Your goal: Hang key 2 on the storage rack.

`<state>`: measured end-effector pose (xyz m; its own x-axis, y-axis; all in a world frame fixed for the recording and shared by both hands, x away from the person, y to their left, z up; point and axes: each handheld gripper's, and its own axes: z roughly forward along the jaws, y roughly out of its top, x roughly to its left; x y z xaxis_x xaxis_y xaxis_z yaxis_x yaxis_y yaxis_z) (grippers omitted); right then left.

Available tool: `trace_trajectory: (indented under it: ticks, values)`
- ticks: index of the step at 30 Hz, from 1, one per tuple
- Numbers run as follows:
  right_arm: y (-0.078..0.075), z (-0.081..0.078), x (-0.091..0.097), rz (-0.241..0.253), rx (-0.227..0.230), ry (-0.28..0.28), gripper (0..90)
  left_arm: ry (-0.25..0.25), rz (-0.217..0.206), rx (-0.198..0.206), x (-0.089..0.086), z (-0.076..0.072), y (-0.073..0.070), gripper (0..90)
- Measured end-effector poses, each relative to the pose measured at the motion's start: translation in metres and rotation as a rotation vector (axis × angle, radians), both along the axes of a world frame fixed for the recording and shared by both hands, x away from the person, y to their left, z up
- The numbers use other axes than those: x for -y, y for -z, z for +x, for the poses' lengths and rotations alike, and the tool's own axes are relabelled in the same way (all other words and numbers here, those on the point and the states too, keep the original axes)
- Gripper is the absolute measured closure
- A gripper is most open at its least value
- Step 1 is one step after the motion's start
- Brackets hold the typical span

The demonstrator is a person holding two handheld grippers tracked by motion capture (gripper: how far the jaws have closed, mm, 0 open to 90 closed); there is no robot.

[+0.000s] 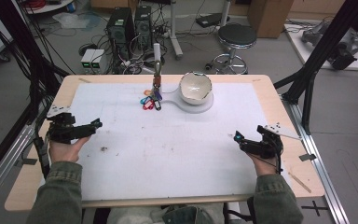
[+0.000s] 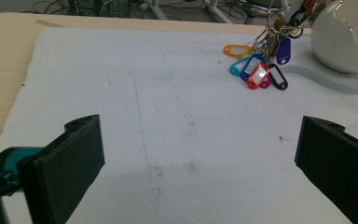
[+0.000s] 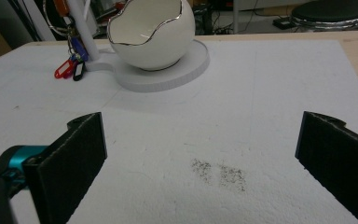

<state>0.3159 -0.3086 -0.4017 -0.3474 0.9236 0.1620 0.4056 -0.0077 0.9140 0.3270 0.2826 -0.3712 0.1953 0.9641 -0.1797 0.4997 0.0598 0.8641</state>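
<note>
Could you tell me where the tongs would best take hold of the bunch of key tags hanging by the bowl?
Probably at the metal rings above the fanned key tags, coming from the left, away from the bowl. The rings gather every tag at one narrow point; the flat tags lie splayed on the white mat.

A light wooden table (image 1: 279, 100) stands on a grey floor (image 1: 270, 51), its top covered by a white sheet (image 1: 177, 149). Beyond it sit a black round stool (image 1: 236, 36) on a chrome base, two dark computer towers (image 1: 129, 25) amid tangled cables, and what may be a cardboard box (image 1: 265, 16). Black frame struts (image 1: 324, 46) rise at both sides. Light is even, soft.
</note>
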Motion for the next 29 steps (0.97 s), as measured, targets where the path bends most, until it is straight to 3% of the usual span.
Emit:
trace_trajectory:
  ticks: [8, 11, 15, 22, 29]
  values:
    - [0.000, -0.001, -0.001, 0.003, -0.005, 0.006, 0.8, -0.013, 0.011, 0.032, -0.008, -0.014, 0.009, 1.6]
    - [0.000, -0.001, 0.000, -0.001, 0.000, 0.007, 0.8, -0.017, 0.033, 0.037, -0.012, -0.018, 0.013, 1.6]
    - [0.001, -0.001, 0.000, 0.000, -0.006, 0.009, 0.8, -0.029, 0.023, 0.085, -0.018, -0.027, 0.018, 1.6]
    - [0.001, -0.002, -0.001, -0.003, -0.005, 0.012, 0.8, -0.016, 0.044, 0.155, -0.023, -0.043, 0.027, 1.7]
    - [0.001, -0.001, -0.001, -0.004, -0.006, 0.010, 0.8, -0.042, 0.033, 0.153, -0.026, -0.045, 0.030, 1.6]
